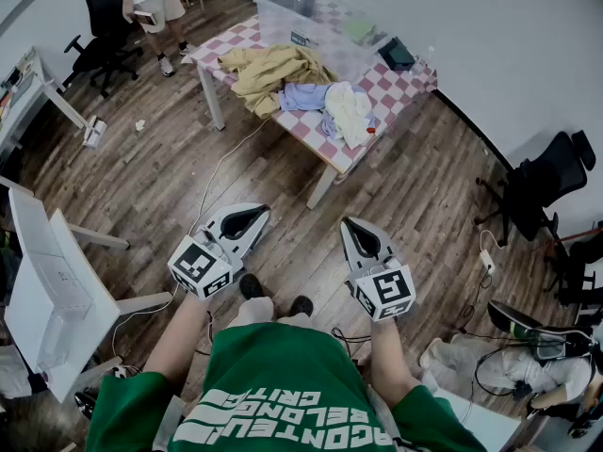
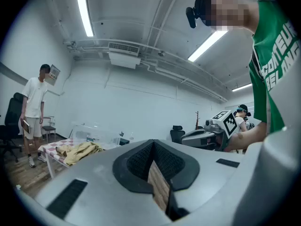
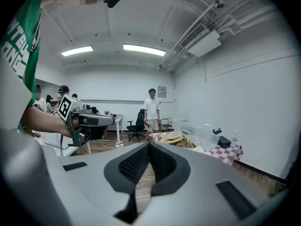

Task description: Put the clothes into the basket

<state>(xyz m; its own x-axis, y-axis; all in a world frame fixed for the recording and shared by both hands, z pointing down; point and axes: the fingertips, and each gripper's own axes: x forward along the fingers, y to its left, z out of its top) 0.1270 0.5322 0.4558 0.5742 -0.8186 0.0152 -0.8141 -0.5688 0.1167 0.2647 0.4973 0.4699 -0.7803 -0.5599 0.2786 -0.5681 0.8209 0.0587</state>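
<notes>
Two grippers stood empty.
Left gripper and right gripper held jaws together; the yellow, blue and white clothes lay on a checkered desk beside a clear plastic basket.

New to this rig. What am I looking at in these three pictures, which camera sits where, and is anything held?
There is no robot arm here. A person holds a two-jaw gripper in each hand. The head view comes from a camera on their head looking down, and it shows the left gripper and the right gripper. Each gripper view comes from a camera riding on that gripper, looking along its jaws. Both pairs of jaws are together, with nothing between them. Ahead stands a table with a checked cloth. On it are a heap of clothes and a clear plastic bin, probably the basket. Nothing is picked up yet.
</notes>
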